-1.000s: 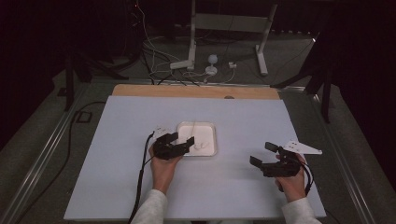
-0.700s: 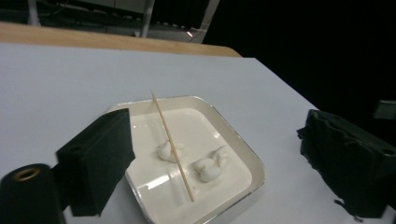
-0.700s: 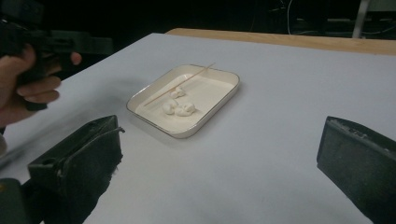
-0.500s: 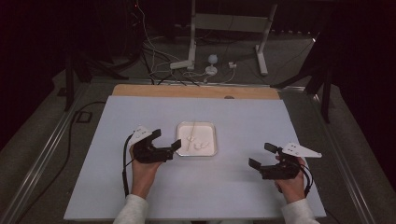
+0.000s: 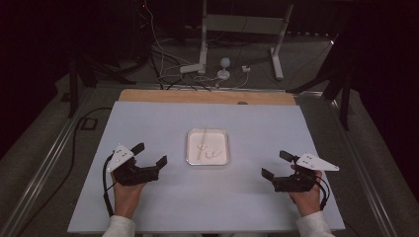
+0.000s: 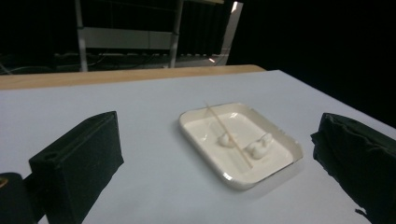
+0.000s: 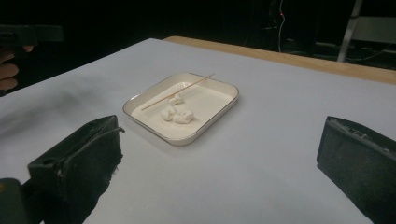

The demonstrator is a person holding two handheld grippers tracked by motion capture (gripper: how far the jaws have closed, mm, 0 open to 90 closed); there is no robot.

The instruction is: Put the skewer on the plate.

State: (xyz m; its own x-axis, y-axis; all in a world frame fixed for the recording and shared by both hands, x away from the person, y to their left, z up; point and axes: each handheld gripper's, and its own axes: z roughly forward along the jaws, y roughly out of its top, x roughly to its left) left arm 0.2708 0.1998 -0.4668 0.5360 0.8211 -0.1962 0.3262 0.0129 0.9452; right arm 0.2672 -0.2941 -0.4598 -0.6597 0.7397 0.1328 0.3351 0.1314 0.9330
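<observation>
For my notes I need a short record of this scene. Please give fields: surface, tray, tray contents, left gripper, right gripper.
surface: white table top, wooden strip at the far edge
tray: small white tray at the middle of the table, between both grippers
tray contents: thin stick lying slanted, beside small white lumps
left gripper: jaws just opened, wide apart, nothing between them, apart from the tray
right gripper: jaws open, holding nothing, apart from the tray

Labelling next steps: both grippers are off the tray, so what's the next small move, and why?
Probably none but parking. The stick and white lumps lie in the tray; the left gripper and right gripper are open, empty, well apart from it.
</observation>
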